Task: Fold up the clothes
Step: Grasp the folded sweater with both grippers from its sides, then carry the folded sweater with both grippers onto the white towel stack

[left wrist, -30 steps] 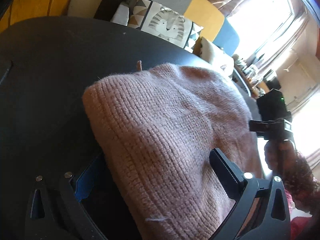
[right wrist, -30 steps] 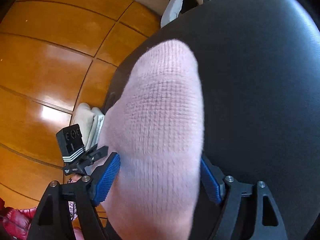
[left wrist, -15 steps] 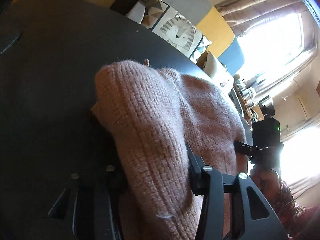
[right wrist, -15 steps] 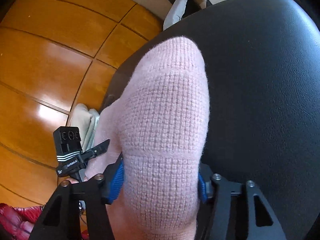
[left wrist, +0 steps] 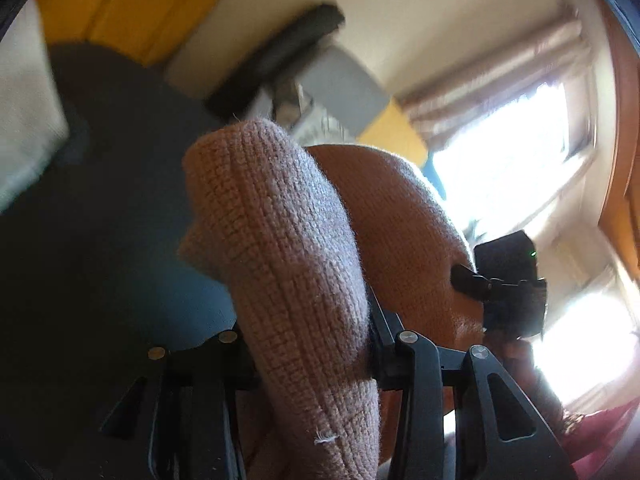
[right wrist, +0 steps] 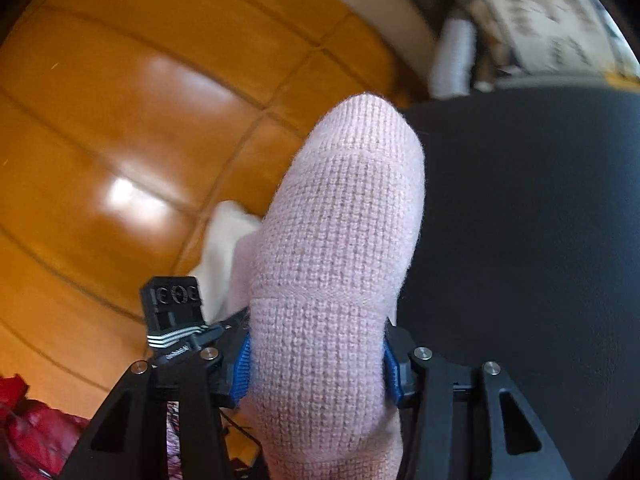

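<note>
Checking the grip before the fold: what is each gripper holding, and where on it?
Both hold the pink knit garment: the left gripper and the right gripper each pinch a bunched fold of its fabric.

A second ago our left gripper [left wrist: 308, 344] stood wide around the pink sweater [left wrist: 288, 248], its blue pads showing; now its jaws press tight on a bunched fold. Our right gripper [right wrist: 316, 360] has likewise narrowed, blue pads [right wrist: 241, 368] squeezing the knit. We have raised both: the sweater, which lay spread on the black table [left wrist: 100, 200], now hangs lifted off it as a tall roll. The left view has swung upward, taking in more wall and window [left wrist: 508, 152], and the background has gone blurry
</note>
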The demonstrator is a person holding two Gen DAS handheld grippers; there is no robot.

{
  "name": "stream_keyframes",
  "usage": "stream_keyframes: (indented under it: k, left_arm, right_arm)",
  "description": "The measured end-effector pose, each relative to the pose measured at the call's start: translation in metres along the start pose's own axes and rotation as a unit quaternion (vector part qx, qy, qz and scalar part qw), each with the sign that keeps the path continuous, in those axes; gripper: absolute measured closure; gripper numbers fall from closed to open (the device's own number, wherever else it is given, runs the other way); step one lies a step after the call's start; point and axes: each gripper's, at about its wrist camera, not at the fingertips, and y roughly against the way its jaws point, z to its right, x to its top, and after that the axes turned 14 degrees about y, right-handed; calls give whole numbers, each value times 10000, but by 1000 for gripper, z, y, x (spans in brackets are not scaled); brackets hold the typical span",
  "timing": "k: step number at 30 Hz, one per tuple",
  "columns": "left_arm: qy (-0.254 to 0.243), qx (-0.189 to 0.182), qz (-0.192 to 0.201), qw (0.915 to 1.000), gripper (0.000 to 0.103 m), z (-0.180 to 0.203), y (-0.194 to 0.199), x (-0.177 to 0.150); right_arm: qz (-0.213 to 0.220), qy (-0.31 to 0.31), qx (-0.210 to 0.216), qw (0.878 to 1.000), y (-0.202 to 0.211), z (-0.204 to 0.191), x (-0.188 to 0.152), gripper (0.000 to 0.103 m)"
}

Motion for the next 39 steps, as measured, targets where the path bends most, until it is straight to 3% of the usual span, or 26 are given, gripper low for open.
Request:
stream_keyframes:
  k: [4, 9, 13, 17, 19, 23, 25, 26, 30, 34, 36, 38, 39]
  left_arm:
    - [45, 43, 970, 9953, 62, -1, 74, 32]
    - [288, 562, 1931, 9791, 62, -27, 144, 60]
    - [480, 972, 2683, 9572, 62, -48, 200, 82]
    - [669, 1375, 3412, 9275, 62, -69, 256, 105]
    - [995, 1681, 3466, 9175, 61, -101, 259, 114]
    - [1692, 2175, 3476, 8962, 60, -171, 256, 118]
    - [1795, 1934, 3498, 8989, 53, -189, 255, 114]
    - [1846, 1811, 3508, 9000, 52, -197, 254, 113]
    - [1578, 2004, 3637, 8959, 45, -197, 246, 115]
    - [1400, 2118, 3803, 8893, 45, -183, 255, 112]
    - [1224, 2403, 4039, 8742, 45, -168, 263, 104]
    - [845, 2792, 4336, 8526, 45, -144, 267, 93]
    - [537, 2899, 4420, 8472, 45, -128, 262, 87]
  right_arm:
    - [-65, 433, 593, 9973, -37, -46, 51, 52]
    - [-316, 1049, 1297, 9855, -116, -107, 118, 52]
    - [-661, 1424, 1905, 9691, -202, -155, 168, 52]
    - [-1091, 1574, 2389, 9520, -286, -179, 197, 52]
    - [-1293, 1642, 2446, 9468, -331, -184, 202, 52]
    - [-1840, 1744, 2025, 9459, -418, -167, 195, 51]
    - [-1805, 1407, 2055, 9515, -438, -144, 191, 48]
    - [-1690, 1285, 2212, 9519, -442, -133, 191, 46]
    - [-1469, 1553, 2388, 9473, -441, -124, 185, 43]
    - [-1350, 1450, 2401, 9503, -429, -115, 183, 40]
    - [-1021, 1768, 1973, 9589, -403, -123, 185, 40]
    - [-541, 2202, 1402, 9638, -369, -133, 187, 40]
    - [-264, 2447, 1093, 9630, -351, -140, 188, 40]
